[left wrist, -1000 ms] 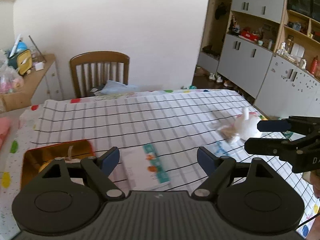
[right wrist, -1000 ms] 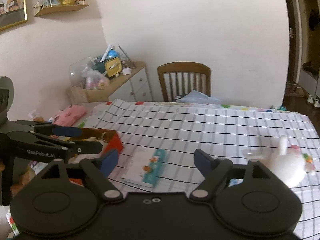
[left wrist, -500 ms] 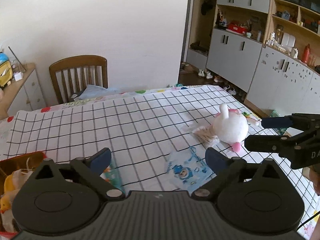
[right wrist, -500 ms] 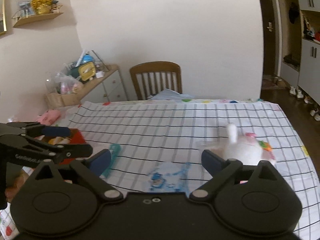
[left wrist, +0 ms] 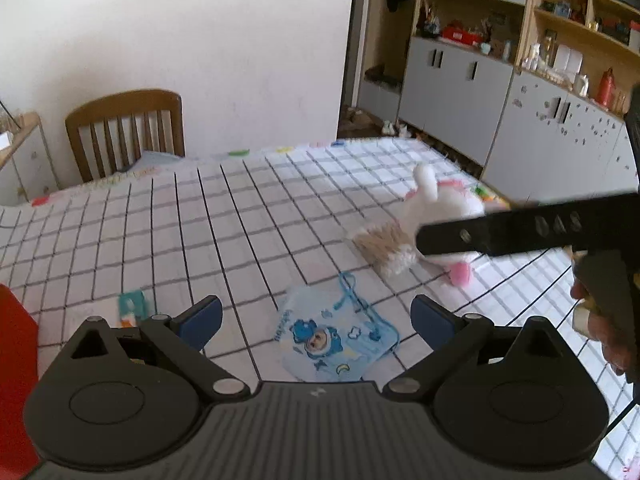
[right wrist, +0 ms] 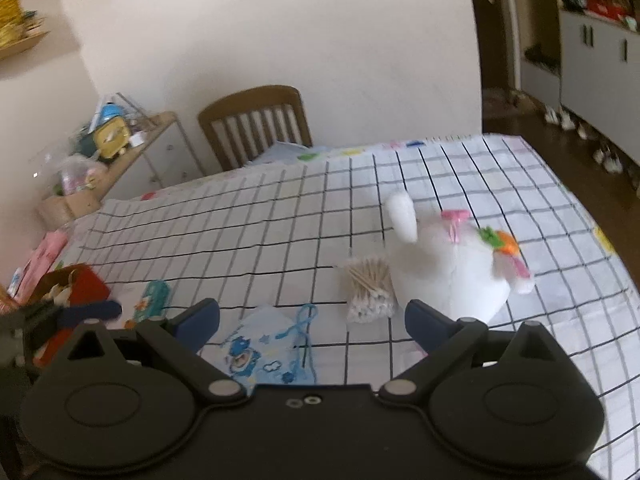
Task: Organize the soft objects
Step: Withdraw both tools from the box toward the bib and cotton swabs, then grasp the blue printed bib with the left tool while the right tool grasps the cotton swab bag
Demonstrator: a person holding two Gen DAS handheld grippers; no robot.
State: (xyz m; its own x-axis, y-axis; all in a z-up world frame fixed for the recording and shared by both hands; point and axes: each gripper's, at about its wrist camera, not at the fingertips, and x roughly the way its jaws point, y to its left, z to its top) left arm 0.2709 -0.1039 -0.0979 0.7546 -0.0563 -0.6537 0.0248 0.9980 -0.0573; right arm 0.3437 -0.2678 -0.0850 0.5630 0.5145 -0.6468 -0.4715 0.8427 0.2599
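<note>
Your view has swung off the red box (right wrist: 76,284) at the left edge and onto the white plush rabbit (right wrist: 448,264), now right of centre in both frames, with the light-blue cartoon-print cloth pouch (left wrist: 340,336) at lower centre. That suggests a fresh pick is starting, and nothing is lifted yet. Your left gripper (left wrist: 316,316) and right gripper (right wrist: 312,318) have both just been opening and now stand wide and empty, tilted down at the grid-patterned bench (left wrist: 168,220). The pouch lies just ahead of the left one; the rabbit, beside a clear pack of cotton swabs (right wrist: 368,284), sits ahead of the right.
</note>
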